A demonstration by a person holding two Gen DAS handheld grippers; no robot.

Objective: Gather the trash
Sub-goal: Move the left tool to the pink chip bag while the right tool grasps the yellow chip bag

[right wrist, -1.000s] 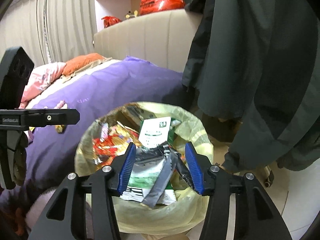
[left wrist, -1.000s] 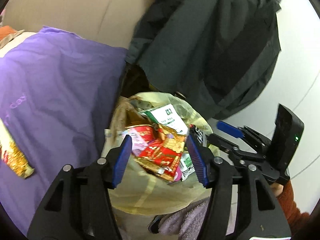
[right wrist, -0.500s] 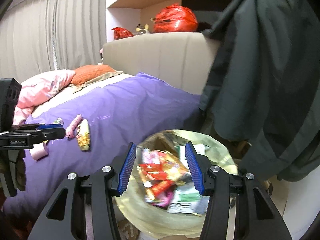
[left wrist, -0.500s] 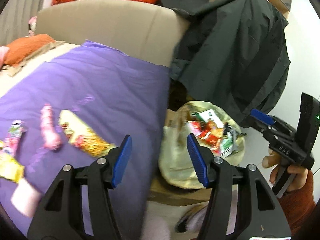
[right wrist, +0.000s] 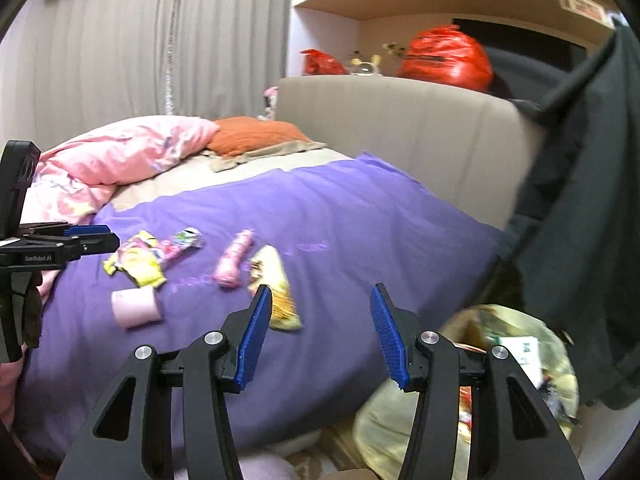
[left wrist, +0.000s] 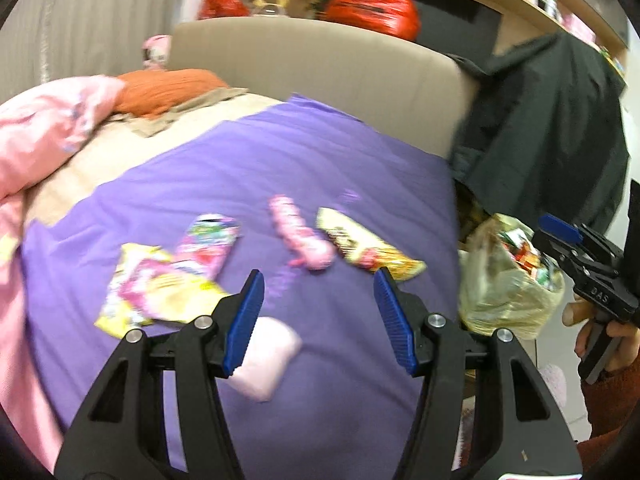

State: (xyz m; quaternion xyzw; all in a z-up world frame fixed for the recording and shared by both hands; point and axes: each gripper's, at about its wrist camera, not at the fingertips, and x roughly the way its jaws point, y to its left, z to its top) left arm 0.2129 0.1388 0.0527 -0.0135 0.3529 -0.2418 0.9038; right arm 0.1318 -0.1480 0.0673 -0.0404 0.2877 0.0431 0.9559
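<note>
Several snack wrappers lie on the purple blanket (left wrist: 320, 160): a yellow-pink wrapper (left wrist: 148, 288), a pink-purple packet (left wrist: 208, 244), a pink packet (left wrist: 300, 236), a yellow-red wrapper (left wrist: 368, 248) and a pale pink roll (left wrist: 264, 352). They also show in the right wrist view, the yellow-red wrapper (right wrist: 276, 284) nearest. A full yellowish trash bag (left wrist: 508, 280) stands by the bed's right side, also low right in the right wrist view (right wrist: 520, 360). My left gripper (left wrist: 320, 320) is open and empty above the blanket. My right gripper (right wrist: 320, 332) is open and empty between bed and bag.
A beige headboard (right wrist: 400, 120) stands behind the bed, with red bags (right wrist: 444, 56) on the shelf above. A dark jacket (right wrist: 580, 200) hangs at the right over the bag. A pink duvet (right wrist: 120, 152) and orange pillow (right wrist: 256, 136) lie at the far left.
Both grippers have swung left and up, away from the trash bag towards the bed. The right gripper has dropped the silver-green wrapper it held into the bag.
</note>
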